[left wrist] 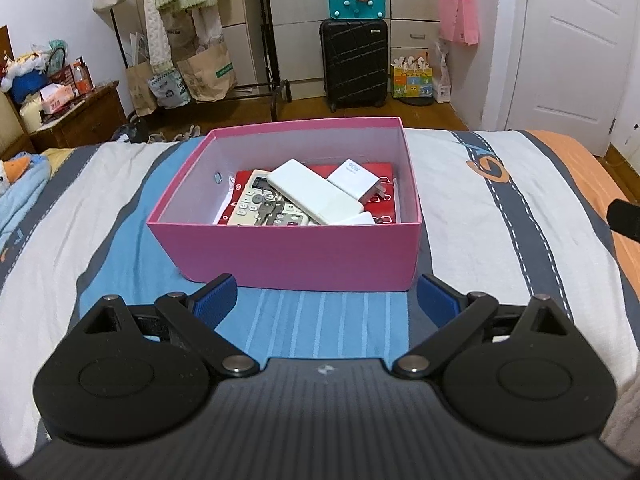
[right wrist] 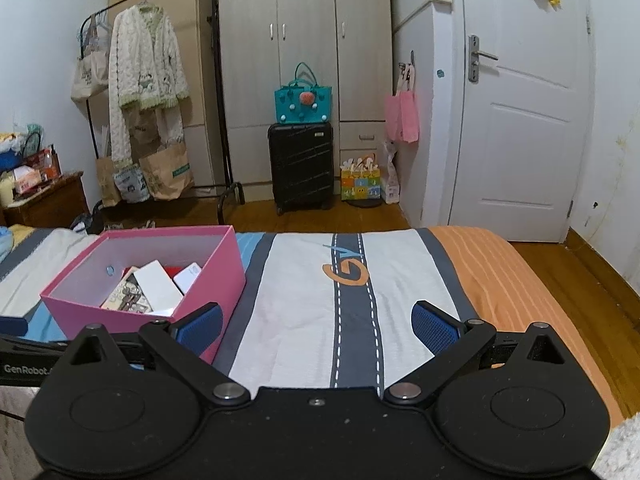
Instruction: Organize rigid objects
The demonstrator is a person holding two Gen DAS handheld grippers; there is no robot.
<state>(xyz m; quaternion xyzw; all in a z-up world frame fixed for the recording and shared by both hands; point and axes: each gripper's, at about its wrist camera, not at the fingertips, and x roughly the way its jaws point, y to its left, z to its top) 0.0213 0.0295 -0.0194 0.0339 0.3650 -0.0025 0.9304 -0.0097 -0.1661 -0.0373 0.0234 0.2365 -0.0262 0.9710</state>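
A pink box stands on the bed straight ahead in the left wrist view. Inside it lie a white power bank, a white charger, a beige remote control, a bunch of keys and a red booklet. My left gripper hangs open just in front of the box's near wall, with nothing between its blue pads. In the right wrist view the pink box sits to the left. My right gripper is open and empty above the striped bedspread.
The bed ends at a wooden floor. Beyond it stand a black suitcase with a teal bag on top, a clothes rack, a wardrobe and a white door. A wooden nightstand is at the left.
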